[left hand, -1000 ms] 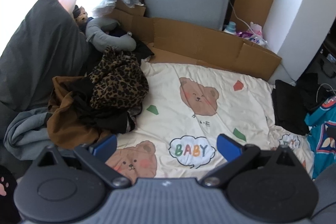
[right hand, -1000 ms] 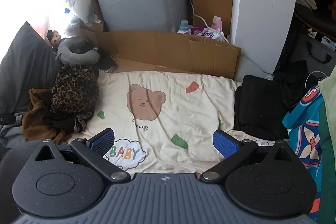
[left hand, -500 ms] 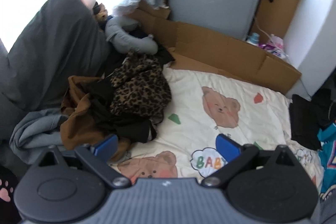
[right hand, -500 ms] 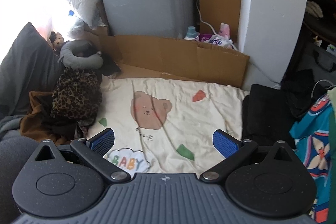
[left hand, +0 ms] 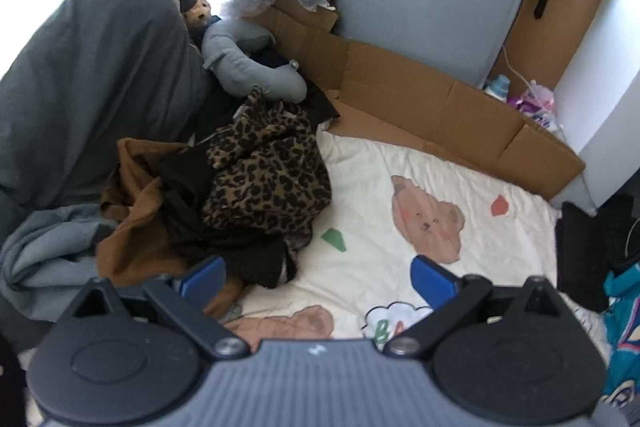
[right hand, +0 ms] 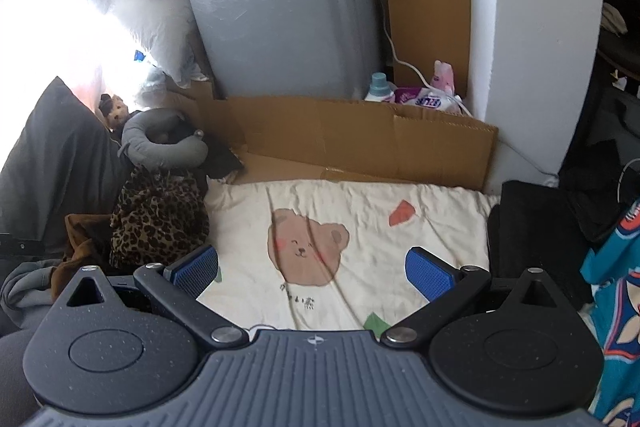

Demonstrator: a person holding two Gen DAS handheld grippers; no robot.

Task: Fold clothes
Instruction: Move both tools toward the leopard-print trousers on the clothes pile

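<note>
Both tools, left tool [left hand: 318, 277] and right tool [right hand: 312, 273], wide-spread, empty, above rumpled leopard-print garment [left hand: 268, 175].

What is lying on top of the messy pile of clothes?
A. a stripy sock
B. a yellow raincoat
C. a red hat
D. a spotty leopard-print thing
D: the leopard-print garment sits on top of the pile, over black and brown clothes, beside the cream bear blanket; both grippers hang open and empty above the bed.
</note>
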